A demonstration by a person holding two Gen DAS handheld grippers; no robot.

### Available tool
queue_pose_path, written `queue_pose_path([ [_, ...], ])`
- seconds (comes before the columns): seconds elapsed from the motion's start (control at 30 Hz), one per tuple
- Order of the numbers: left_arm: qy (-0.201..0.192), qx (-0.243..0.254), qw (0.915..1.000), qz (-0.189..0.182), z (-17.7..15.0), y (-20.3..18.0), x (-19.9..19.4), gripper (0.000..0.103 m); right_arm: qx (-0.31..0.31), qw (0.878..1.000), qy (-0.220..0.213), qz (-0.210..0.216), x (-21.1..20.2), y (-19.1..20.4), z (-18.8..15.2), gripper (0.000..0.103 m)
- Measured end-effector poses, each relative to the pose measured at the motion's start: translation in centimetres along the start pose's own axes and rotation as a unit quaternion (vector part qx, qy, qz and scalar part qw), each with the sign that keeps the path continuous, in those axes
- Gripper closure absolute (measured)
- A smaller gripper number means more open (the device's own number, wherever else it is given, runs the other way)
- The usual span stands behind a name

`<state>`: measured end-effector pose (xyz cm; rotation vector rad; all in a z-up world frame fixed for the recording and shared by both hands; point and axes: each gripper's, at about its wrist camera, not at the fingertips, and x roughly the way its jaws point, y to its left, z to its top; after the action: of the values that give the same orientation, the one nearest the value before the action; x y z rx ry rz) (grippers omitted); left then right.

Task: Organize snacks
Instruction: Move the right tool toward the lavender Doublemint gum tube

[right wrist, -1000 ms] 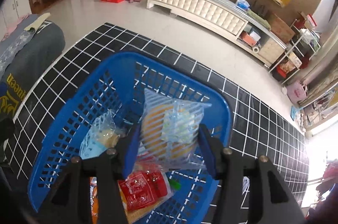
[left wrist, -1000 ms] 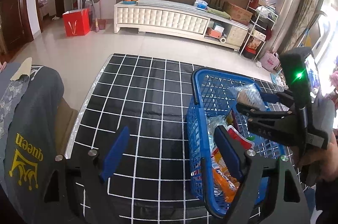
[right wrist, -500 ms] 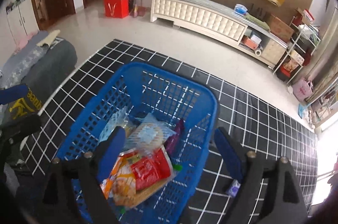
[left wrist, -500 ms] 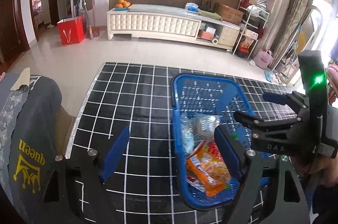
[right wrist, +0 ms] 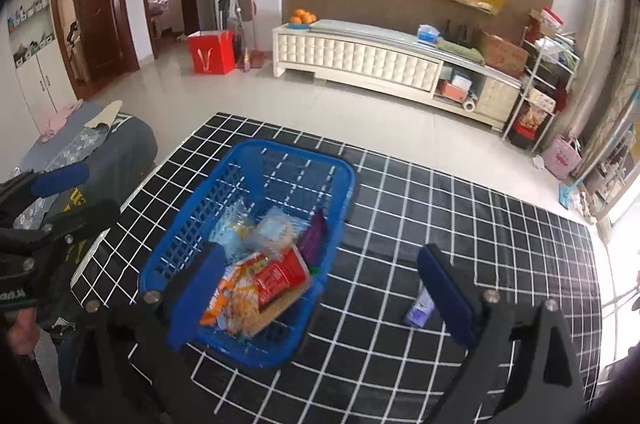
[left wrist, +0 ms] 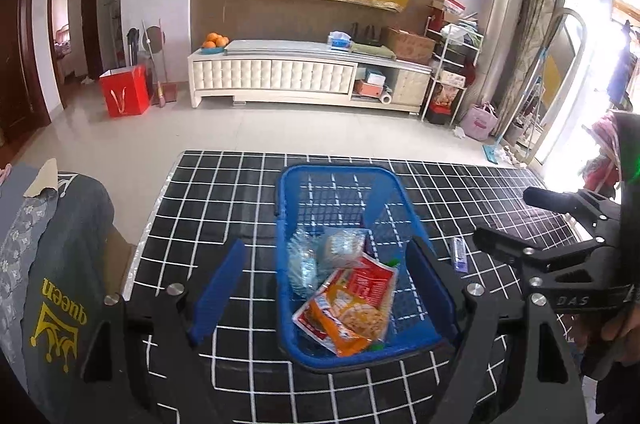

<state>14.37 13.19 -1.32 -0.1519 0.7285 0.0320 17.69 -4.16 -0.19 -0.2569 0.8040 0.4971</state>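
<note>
Both grippers are pulling back above the blue basket [left wrist: 288,224], right gripper [right wrist: 324,296] and left gripper [left wrist: 328,288] gaping wide, empty; snacks [left wrist: 352,300] are lying inside; purple packet [right wrist: 418,310], stranded near the mat's right edge, is risking being overlooked.

Brightness: both views well lit by daylight.
Source: light comes in from the right, where the window [left wrist: 580,36] side is blown out to white.
Glare: soft sheen on the floor [right wrist: 224,96]; bright wash over the right edge of the mat [right wrist: 608,264].
Shadows: faint and soft under the basket [left wrist: 288,224].
Distortion: strong fisheye bend; black corners.
Focus: centre sharp; edges slightly smeared.
</note>
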Motion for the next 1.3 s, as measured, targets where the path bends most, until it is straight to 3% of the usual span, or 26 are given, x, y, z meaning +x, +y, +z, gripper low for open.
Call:
queue_pose_path([
  [0.27,0.025,0.034,0.9991,0.01,-0.2,-3.5,1.6,0.02,0.04,0.999,-0.002,-0.004,-1.3,-4.1,-1.8,0.001],
  [0.43,0.031,0.053,0.9981,0.007,-0.4,-5.5,2.8,0.011,0.057,0.998,0.006,-0.013,-1.0,-6.2,-3.0,0.001],
  [0.5,0.031,0.056,0.9979,0.007,-0.4,-6.0,3.5,0.0,0.065,0.998,0.01,-0.019,-0.8,-6.8,-3.4,0.0],
  [0.97,0.082,0.04,0.9949,0.043,-0.2,-5.6,8.5,0.0,0.137,0.988,0.067,-0.029,4.1,-11.9,-6.0,0.0],
  [1.3,0.114,0.058,0.9894,0.07,0.1,-5.2,13.0,0.0,0.163,0.98,0.113,-0.003,9.6,-13.6,-6.8,0.0],
])
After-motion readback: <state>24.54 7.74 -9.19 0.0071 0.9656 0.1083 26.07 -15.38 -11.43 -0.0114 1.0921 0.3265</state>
